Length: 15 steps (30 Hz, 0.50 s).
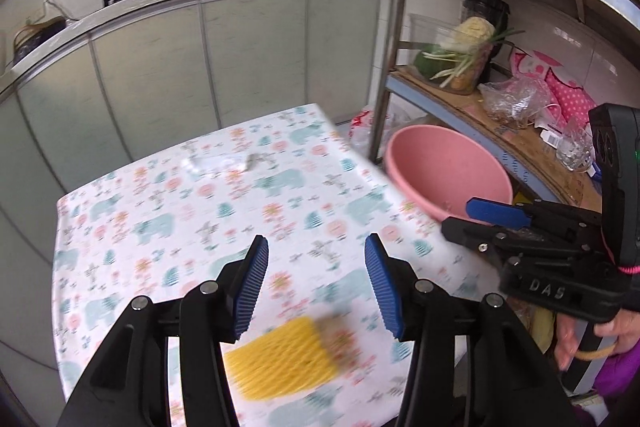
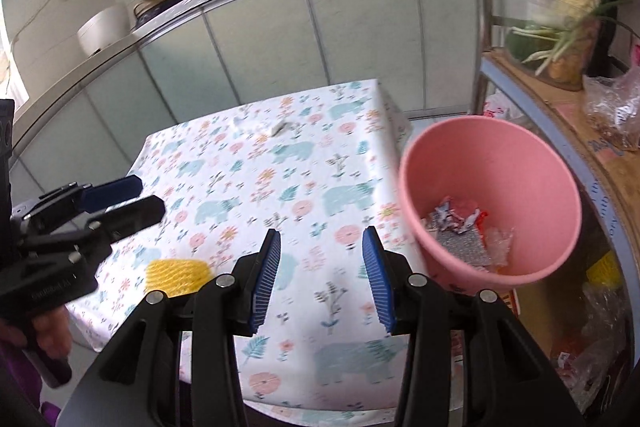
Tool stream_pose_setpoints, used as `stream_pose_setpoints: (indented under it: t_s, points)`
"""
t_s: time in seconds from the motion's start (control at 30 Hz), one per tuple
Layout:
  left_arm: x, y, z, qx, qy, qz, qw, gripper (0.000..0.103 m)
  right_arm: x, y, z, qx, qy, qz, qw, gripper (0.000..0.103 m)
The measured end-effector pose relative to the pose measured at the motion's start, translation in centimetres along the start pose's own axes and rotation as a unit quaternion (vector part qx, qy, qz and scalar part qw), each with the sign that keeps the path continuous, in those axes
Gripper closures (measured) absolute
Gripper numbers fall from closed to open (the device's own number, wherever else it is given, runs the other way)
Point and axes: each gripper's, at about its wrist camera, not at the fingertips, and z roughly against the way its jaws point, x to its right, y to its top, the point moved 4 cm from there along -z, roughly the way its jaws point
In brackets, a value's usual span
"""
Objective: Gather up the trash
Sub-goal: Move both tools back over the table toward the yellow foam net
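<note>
Left gripper (image 1: 316, 275): fingers spread, empty. Right gripper (image 2: 322, 275): likewise. Yellow foam net (image 1: 280, 359) on counter (image 1: 168, 195); risk: light net slips, missing pink bin (image 2: 492, 195).

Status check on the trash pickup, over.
Left claw and right claw open, empty. Yellow foam net on table; pink bin holds wrappers. Path clear.

yellow foam net (image 2: 176, 275): flat on tablecloth | pink bin (image 2: 490, 163): upright, wrappers inside
</note>
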Motion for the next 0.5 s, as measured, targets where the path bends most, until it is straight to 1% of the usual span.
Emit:
stream_pose_setpoints:
  t_s: [0.13, 0.23, 0.33, 0.4, 0.5]
  points:
    - [-2.5, -1.7, 1.2, -0.007, 0.011, 0.007, 0.9999, 0.053, -1.4, -0.6, -0.5, -0.01, 0.013, 0.012, 1.0, 0.059]
    - [-3.9, -3.3, 1.5, -0.02, 0.007, 0.01, 0.9997, 0.052, -2.3, -1.1, -1.0, -0.019, 0.025, 0.017, 0.999, 0.059]
    - [-4.5, -5.2, 1.6, -0.036, 0.005, 0.004, 0.9993, 0.044, -3.5, -1.7, -1.6, -0.032, 0.04, 0.03, 0.998, 0.059]
    - [-4.6, -6.2, 1.3, -0.045, 0.006, -0.001, 0.999, 0.043, -4.4, -2.1, -2.0, -0.042, 0.051, 0.039, 0.997, 0.059]
    - [-4.9, -7.3, 0.7, -0.059, 0.001, 0.008, 0.9982, 0.043, -5.6, -2.7, -2.5, -0.051, 0.059, 0.056, 0.995, 0.059]
